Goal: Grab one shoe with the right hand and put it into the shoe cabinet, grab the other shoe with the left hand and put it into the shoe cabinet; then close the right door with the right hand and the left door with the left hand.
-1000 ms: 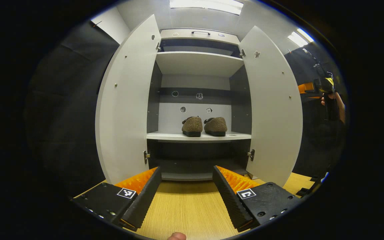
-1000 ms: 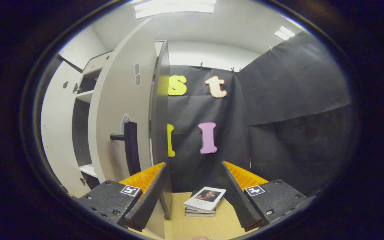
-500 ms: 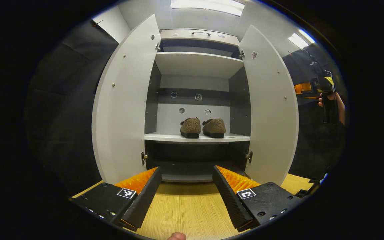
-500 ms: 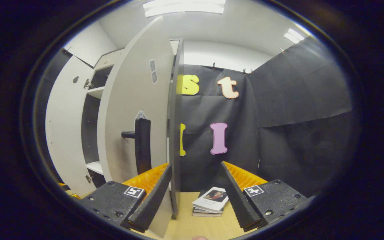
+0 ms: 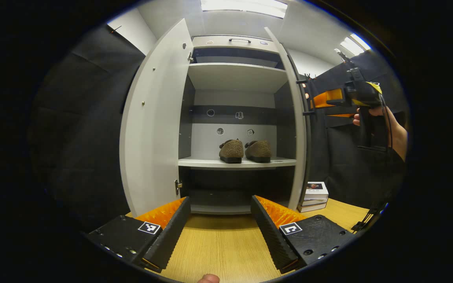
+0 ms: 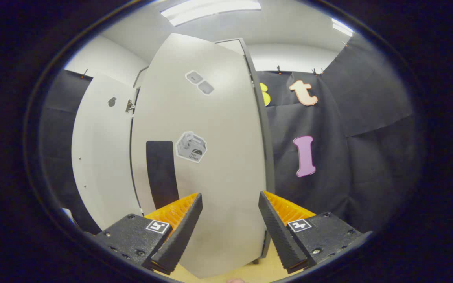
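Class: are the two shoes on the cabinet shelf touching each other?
Cannot tell. In the left gripper view the left shoe and right shoe sit close together; any gap is too small to judge.

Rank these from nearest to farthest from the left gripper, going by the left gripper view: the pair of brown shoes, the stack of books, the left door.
1. left door, open, on the left of the left gripper.
2. stack of books, on the table to the right.
3. brown shoes, on the cabinet's middle shelf, deepest in.
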Motion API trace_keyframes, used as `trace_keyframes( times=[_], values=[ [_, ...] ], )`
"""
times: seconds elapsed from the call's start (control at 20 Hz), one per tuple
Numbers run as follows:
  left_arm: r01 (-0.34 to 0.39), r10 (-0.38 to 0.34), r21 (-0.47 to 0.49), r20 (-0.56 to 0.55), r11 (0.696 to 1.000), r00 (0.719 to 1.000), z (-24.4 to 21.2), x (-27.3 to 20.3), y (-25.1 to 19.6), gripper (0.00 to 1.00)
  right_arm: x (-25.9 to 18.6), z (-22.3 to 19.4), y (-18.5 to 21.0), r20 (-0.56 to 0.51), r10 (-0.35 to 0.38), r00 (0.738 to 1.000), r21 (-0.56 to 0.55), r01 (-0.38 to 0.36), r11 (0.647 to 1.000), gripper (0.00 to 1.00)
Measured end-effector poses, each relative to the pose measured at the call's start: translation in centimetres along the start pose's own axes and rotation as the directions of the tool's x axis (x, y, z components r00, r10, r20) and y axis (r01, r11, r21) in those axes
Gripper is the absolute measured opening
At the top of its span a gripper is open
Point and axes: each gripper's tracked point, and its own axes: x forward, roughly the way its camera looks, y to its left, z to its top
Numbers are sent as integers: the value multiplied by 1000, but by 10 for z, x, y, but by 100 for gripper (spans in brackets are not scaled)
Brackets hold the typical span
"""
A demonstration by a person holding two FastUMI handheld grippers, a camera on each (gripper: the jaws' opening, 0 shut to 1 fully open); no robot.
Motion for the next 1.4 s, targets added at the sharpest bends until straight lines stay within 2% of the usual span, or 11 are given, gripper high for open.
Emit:
trace_keyframes(
  times=[0.15,0.3,0.45,0.6,0.85,1.05,1.2,1.3,1.4],
  values=[
    [-28,28,4,-5,1000,1000,0,-3,11,94,29,-2,17,16,13,1000,-27,-12,1000,94],
    [-38,38,8,-4,999,999,2,-7,14,94,30,2,16,38,-13,999,-52,15,999,95],
    [-31,31,-1,2,1000,1000,7,-3,15,94,8,8,10,74,-52,996,-85,58,995,96],
    [-26,26,-6,10,1000,1000,14,-7,12,94,-35,-1,2,101,-102,990,-135,115,984,96],
    [-12,13,-25,21,1000,1000,24,-6,11,94,-103,-51,-1,72,-165,984,-147,174,974,96],
    [-10,10,-22,32,1000,999,29,-4,9,94,-141,-101,-3,44,-212,976,-131,216,968,94],
    [4,-3,-35,29,999,1000,32,-1,6,94,-148,-137,7,-3,-192,981,-108,190,976,97],
    [8,-6,-52,34,999,999,40,-4,7,94,-147,-148,7,-26,-200,979,-93,197,976,97],
    [-8,13,-65,86,998,996,65,-8,19,94,-146,-150,9,-30,-198,980,-79,196,978,97]
  ],
)
